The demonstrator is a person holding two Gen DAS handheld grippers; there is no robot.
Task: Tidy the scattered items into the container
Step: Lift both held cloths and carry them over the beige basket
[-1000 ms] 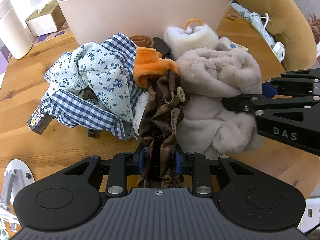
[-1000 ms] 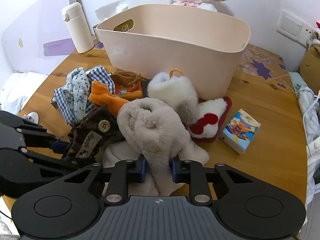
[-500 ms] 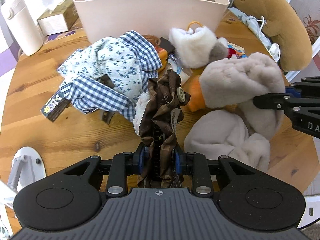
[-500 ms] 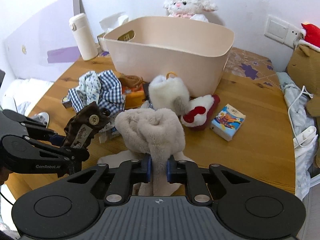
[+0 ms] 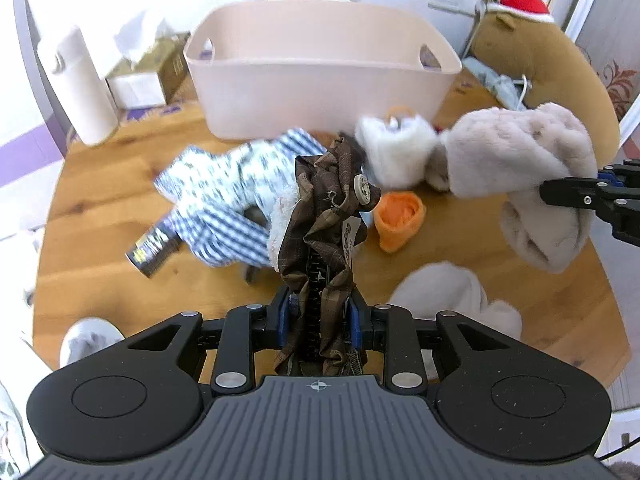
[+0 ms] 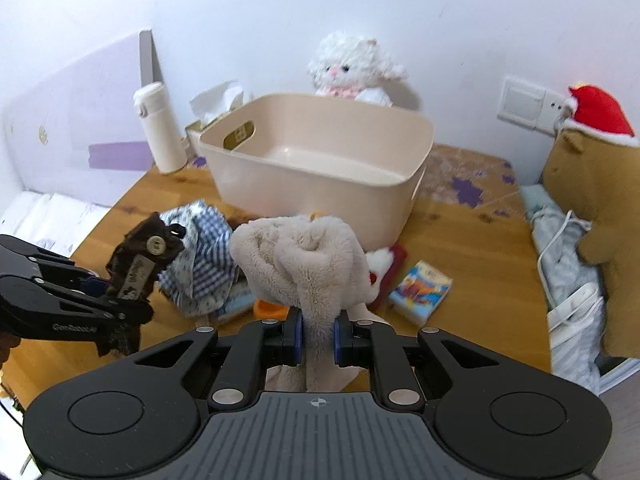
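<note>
The left gripper (image 5: 320, 316) has its fingers closed most of the way on a bunched brown checked garment (image 5: 328, 208) with a large pale button, holding it up clear of the tabletop (image 5: 100, 200). The right gripper (image 6: 318, 334) is clamped tight on a fluffy grey-beige garment (image 6: 304, 264), which hangs in folds above the wood, part of it trailing below toward the near edge. The beige plastic container (image 6: 320, 168) stands toward the far edge of the tabletop, nothing visible inside it. In front of it, about mid-table, lie a blue-and-white checked and floral cloth (image 5: 224, 192), a white fuzzy item with an orange loop (image 5: 394, 148), an orange fleece piece (image 5: 400, 212) and a red-and-white plush slipper (image 6: 384, 264); a small colourful packet (image 6: 420, 292) lies just right of the slipper. A white flask (image 6: 160, 128) and a tissue box (image 5: 148, 72) stand at the far left corner, and a white plush lamb (image 6: 352, 68) sits behind the container
</note>
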